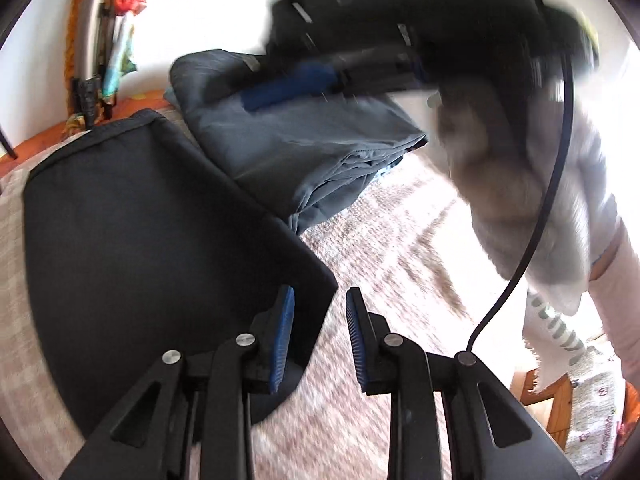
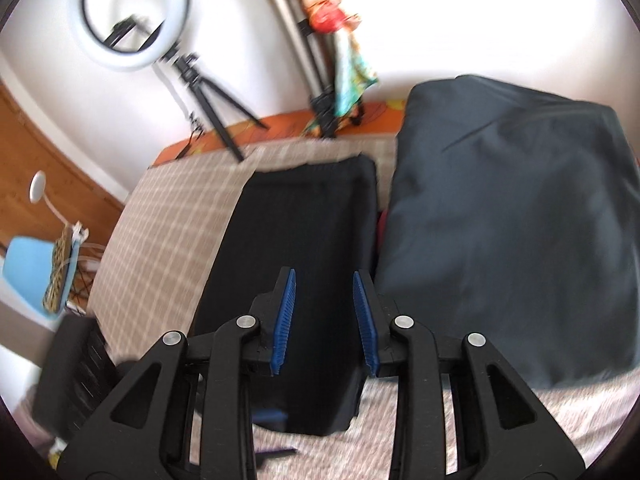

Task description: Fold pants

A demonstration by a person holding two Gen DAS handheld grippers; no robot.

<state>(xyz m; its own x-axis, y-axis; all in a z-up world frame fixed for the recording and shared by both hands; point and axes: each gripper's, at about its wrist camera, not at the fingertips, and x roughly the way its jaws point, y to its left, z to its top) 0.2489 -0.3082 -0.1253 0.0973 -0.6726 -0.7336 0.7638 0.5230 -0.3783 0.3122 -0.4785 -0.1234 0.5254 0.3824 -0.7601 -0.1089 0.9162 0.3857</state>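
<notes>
Folded black pants (image 1: 140,220) lie flat on the checked beige bedcover (image 1: 400,264). My left gripper (image 1: 320,340) hovers open at their near right corner, and nothing is pressed between its pads. The right wrist view shows the same black pants (image 2: 304,240) beneath my right gripper (image 2: 324,320), which stands open above them and holds nothing. In the left wrist view the right gripper is a dark blur at the top, with one blue pad (image 1: 288,88) over a folded grey-blue garment (image 1: 300,152).
The grey-blue garment (image 2: 512,240) lies close to the right of the black pants. A person's fuzzy pale sleeve (image 1: 520,184) and a black cable (image 1: 532,220) cross the right side. Behind the bed stand a ring light (image 2: 132,12) on a tripod and a blue chair (image 2: 28,272).
</notes>
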